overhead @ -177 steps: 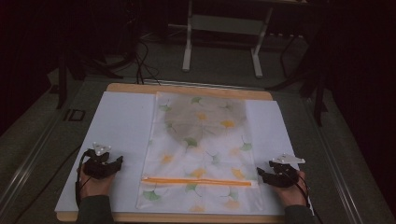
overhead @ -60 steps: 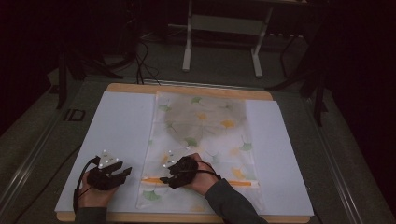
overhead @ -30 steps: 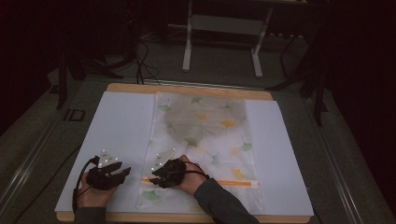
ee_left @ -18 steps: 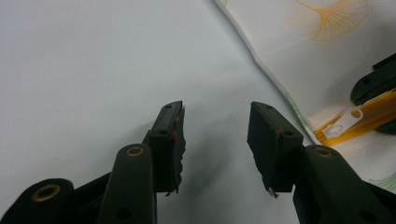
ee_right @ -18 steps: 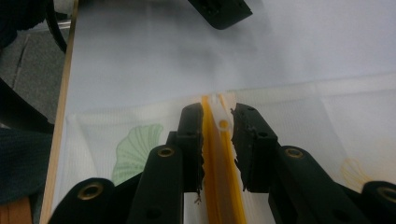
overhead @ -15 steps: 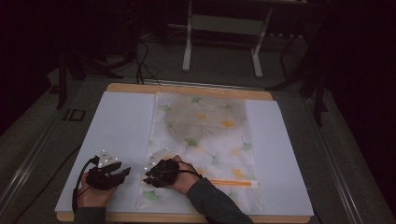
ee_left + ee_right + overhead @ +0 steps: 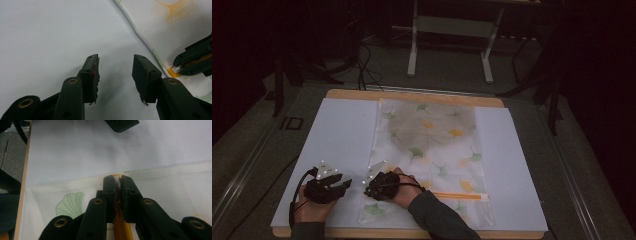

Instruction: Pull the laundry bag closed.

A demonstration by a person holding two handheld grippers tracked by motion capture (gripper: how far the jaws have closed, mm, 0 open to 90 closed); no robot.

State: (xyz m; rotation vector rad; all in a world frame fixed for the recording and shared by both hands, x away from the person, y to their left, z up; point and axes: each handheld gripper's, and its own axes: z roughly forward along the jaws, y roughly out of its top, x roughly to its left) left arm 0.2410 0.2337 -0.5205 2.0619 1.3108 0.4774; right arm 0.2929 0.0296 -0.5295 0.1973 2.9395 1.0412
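Observation:
A white mesh bag (image 7: 432,145) printed with ginkgo leaves lies flat on the white sheet (image 7: 342,130), its orange zipper (image 7: 459,196) running across near the front. My right gripper (image 7: 370,189) reaches across to the zipper's left end. Its jaws have just been closing and are now shut on the white zipper slider (image 7: 116,179), seen from the right gripper (image 7: 117,182) itself. The left gripper view shows that slider (image 7: 177,69) in the right gripper (image 7: 178,65) at the bag's edge. My left gripper (image 7: 115,75) stands open over bare sheet, just left of the bag (image 7: 175,27); from above the left gripper (image 7: 346,185) holds nothing.
The sheet rests on a wooden board (image 7: 412,95) whose front edge lies close under my forearms. Beyond the table stands a metal frame (image 7: 452,25) with cables on the dark floor. Bare sheet lies on both sides of the bag.
My right hand has slid left along the zipper to the bag's left edge, and its jaws have closed on the slider. The left hand has stayed put.

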